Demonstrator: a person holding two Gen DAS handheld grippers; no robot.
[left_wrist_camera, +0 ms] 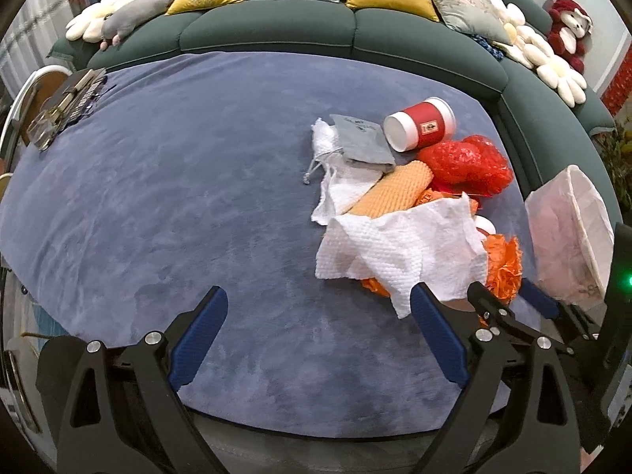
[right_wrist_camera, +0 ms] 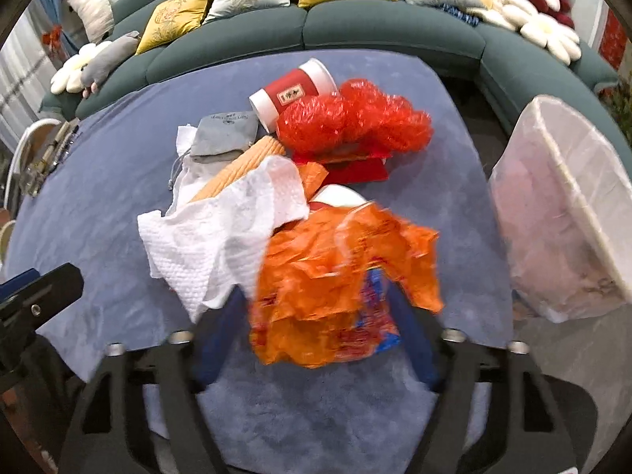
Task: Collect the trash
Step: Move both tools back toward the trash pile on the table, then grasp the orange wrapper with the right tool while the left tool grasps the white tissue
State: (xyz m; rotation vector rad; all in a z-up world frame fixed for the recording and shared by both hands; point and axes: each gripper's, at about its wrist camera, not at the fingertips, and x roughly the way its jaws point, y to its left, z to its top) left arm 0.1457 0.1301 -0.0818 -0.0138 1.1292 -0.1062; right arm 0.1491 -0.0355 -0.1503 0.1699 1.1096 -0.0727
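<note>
Between my right gripper's (right_wrist_camera: 316,316) blue fingers (right_wrist_camera: 215,339) sits a crumpled orange snack wrapper (right_wrist_camera: 335,272); the fingers stand fairly narrow on either side of it, but the wrapper hides the pads and the picture is blurred there, so I cannot tell whether I am truly pinching it or only bracketing it. I judge it nearly weightless, crackly and slick, a film that will slip out of a shallow bite, so I would take it deep in the bunched middle rather than by a loose flap. My left gripper (left_wrist_camera: 318,330) hangs wide and empty over the blue cloth of the table (left_wrist_camera: 158,197), its right finger (left_wrist_camera: 438,339) just at the hem of a white paper towel (left_wrist_camera: 399,245). That towel is soft and limp, will drape and drag whatever lies on it, and wants a grab at a thick fold. Taking the towel as my mark: touching its far side lies an orange waffle-textured cloth roll (left_wrist_camera: 395,193), light and squashy; beyond that a grey drawstring pouch (left_wrist_camera: 363,140) rests on a second white towel (left_wrist_camera: 339,193). Further back a red paper cup (left_wrist_camera: 420,124) lies on its side, stiff but crushable, best taken across the body. Just beside it a wad of red plastic netting (left_wrist_camera: 466,166) looks springy and snaggy. Right of the towel, off the table's edge, stands the lined trash bin (right_wrist_camera: 561,213), mouth tilted toward me.
</note>
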